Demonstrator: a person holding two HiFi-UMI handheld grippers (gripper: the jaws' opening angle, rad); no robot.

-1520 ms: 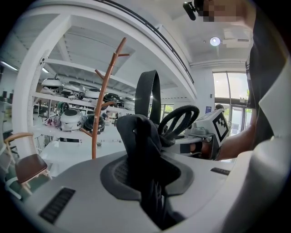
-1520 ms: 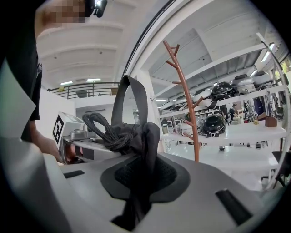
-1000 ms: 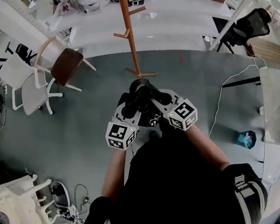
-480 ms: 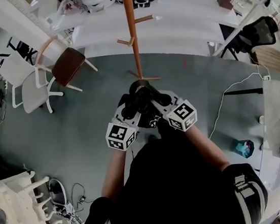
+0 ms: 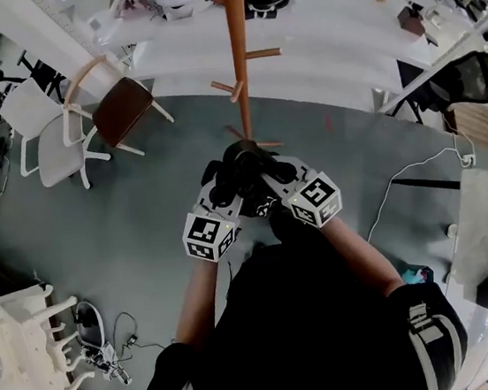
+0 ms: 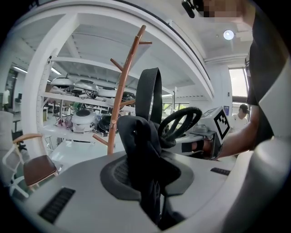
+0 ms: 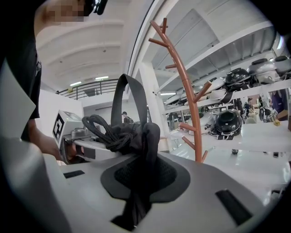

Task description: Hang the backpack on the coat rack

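Approach step. Left hand-held gripper [image 6: 146,184] and right hand-held gripper [image 7: 138,186] are each clenched on backpack [image 5: 245,170] fabric. The bag hangs between them, near the rack [image 5: 241,65] but not on it. Next, likely: raise it and drop the top loop [image 6: 149,88] over a peg [image 5: 263,53].

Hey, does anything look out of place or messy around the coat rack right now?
Nothing looks spilled or broken. The coat rack stands upright and the pegs in view are bare. The only untidy thing is a white cable trailing loose across the grey floor on the right.
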